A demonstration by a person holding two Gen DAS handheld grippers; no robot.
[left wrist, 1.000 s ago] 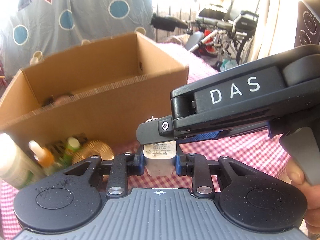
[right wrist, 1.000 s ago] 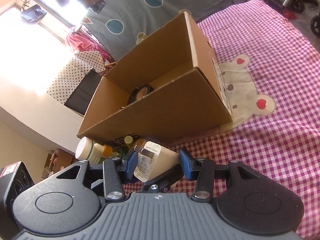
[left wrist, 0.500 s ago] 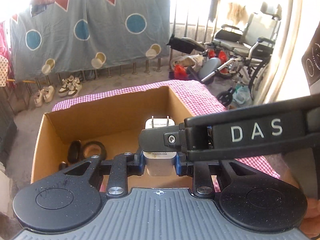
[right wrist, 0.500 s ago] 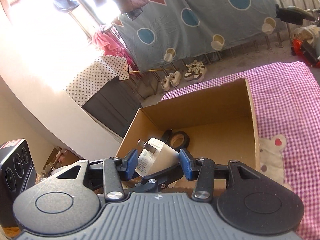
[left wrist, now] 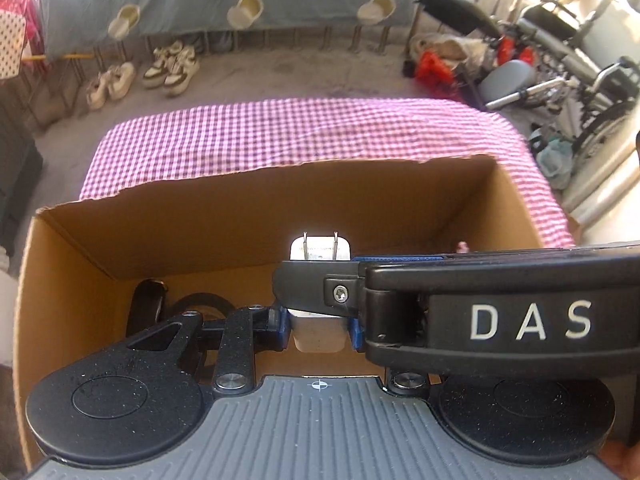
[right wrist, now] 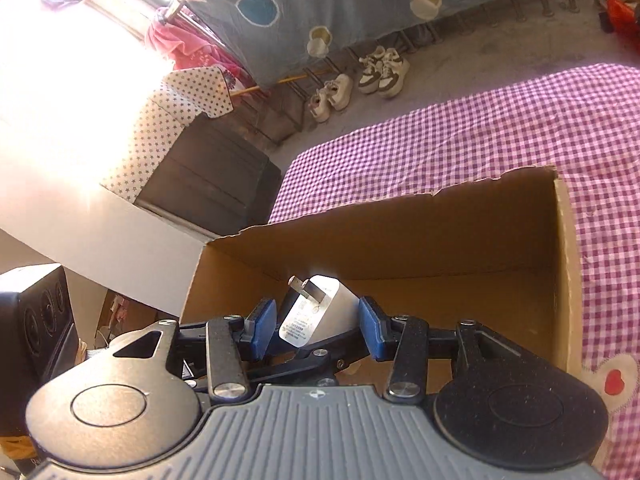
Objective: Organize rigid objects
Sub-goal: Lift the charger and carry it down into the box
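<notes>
Charger (left wrist: 319,249): white plug adapter, prongs toward 12 o'clock, held over cardboard box (left wrist: 256,216).
L gripper (left wrist: 318,330): blue pads clamped on charger's sides.
R gripper (right wrist: 316,326): pads spread; grip on charger unclear.
Box contents: black tape rolls (left wrist: 150,304) at 9 o'clock.

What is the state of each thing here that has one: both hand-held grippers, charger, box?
cardboard box: open at top, black rolls inside.
white charger: prongs out, held over the cardboard box.
left hand-held gripper: shut on the white charger.
right hand-held gripper: shut on the white charger.
</notes>
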